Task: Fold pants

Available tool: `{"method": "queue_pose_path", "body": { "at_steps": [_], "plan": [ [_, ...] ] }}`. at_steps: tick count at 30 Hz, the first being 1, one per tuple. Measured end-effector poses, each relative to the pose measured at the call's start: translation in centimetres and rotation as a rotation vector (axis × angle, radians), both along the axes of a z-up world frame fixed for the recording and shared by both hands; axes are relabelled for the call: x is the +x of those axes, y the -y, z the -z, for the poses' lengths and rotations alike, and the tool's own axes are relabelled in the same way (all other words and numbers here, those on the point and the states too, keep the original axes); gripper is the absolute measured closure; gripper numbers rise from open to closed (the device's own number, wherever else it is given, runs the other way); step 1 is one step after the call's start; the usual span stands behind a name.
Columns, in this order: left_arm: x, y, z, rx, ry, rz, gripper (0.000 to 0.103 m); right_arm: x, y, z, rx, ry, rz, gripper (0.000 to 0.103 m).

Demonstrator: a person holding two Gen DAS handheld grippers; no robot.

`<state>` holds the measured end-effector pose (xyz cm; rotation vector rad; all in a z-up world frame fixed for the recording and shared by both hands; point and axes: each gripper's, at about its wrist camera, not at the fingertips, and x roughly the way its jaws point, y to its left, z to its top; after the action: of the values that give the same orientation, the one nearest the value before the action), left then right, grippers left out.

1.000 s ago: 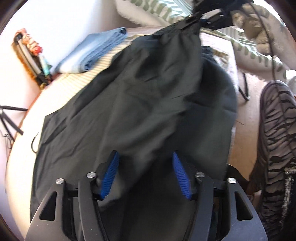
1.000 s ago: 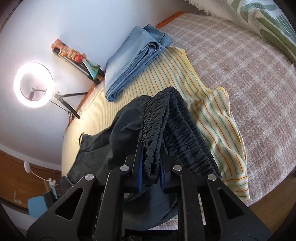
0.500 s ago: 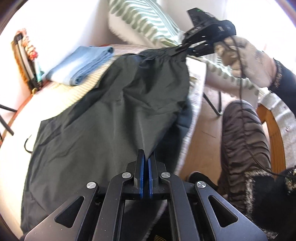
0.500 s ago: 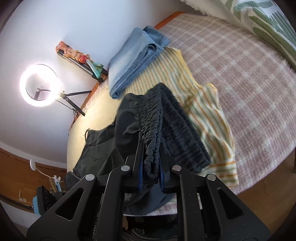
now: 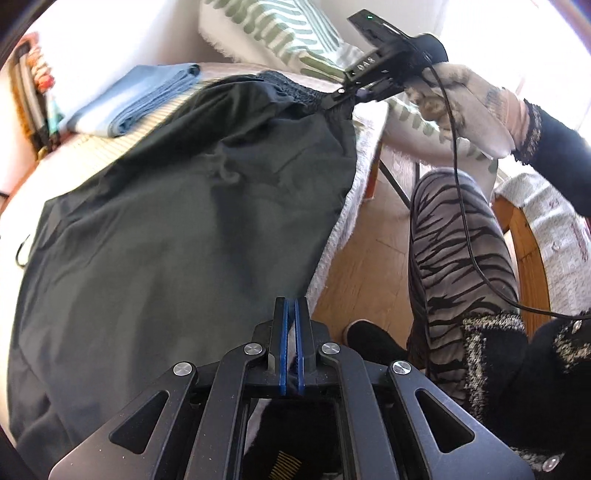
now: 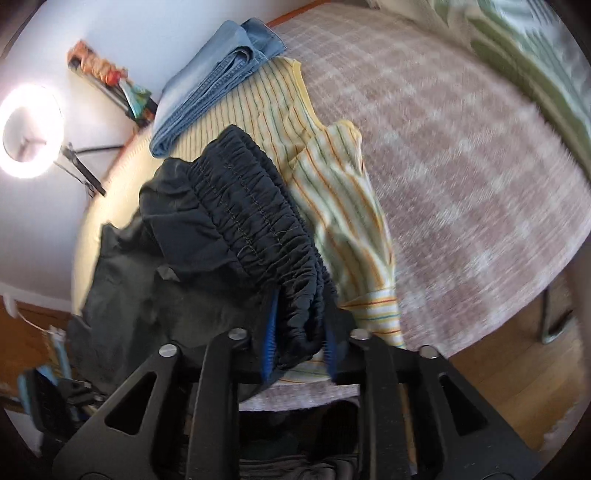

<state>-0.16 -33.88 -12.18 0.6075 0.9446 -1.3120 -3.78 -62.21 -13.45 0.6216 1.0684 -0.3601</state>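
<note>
Dark pants [image 5: 177, 206] hang stretched over the bed's near edge. My left gripper [image 5: 291, 332] is shut on the pants' lower edge, blue pads pressed together on the fabric. My right gripper [image 6: 301, 332] holds the bunched elastic waistband [image 6: 255, 221] between its blue pads, which stand slightly apart around the thick fabric. In the left wrist view the right gripper [image 5: 347, 96] grips the waistband at the upper right, held by a gloved hand.
Folded blue jeans [image 6: 218, 81] and a yellow striped shirt [image 6: 332, 192] lie on the checked bed cover [image 6: 461, 166]. A leaf-patterned pillow [image 5: 280, 33] lies at the back. A ring light [image 6: 29, 129] stands left. My striped-trousered leg [image 5: 458, 266] stands on the wooden floor.
My left gripper closed on the pants' edge and pulled back toward the bed's edge. My right gripper lifted the waistband and shifted right; its jaws widened a little.
</note>
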Motion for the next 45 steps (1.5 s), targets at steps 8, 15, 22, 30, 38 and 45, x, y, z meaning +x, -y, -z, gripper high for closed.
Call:
{"method": "queue_pose_path", "body": {
  "at_steps": [8,15,22,30,38,45],
  "plan": [
    [3.4,-5.7,-2.8,-0.078,-0.03,-0.256,0.069,2.5,-4.2,-6.2,-0.214,0.134,-0.092,0.039],
    [7.2,-14.0,-4.6,-0.165,-0.057,-0.572,0.055,7.5,-10.0,-7.5,-0.167,0.228,-0.241,0.039],
    [10.0,-24.1,-4.6,-0.19,-0.06,-0.893,0.053,13.0,-18.1,-7.4,-0.153,0.257,-0.427,0.039],
    [12.0,-35.9,-3.0,-0.207,-0.108,-1.18,0.048,17.4,-27.7,-5.3,-0.138,0.236,-0.603,0.039],
    [13.7,-46.1,0.0,-0.284,-0.237,-1.43,0.045,19.5,-34.5,-3.5,-0.126,0.206,-0.706,0.039],
    [15.2,-53.5,4.3,-0.375,-0.404,-1.613,0.045,20.3,-37.8,-3.1,-0.112,0.188,-0.735,0.039]
  ]
}}
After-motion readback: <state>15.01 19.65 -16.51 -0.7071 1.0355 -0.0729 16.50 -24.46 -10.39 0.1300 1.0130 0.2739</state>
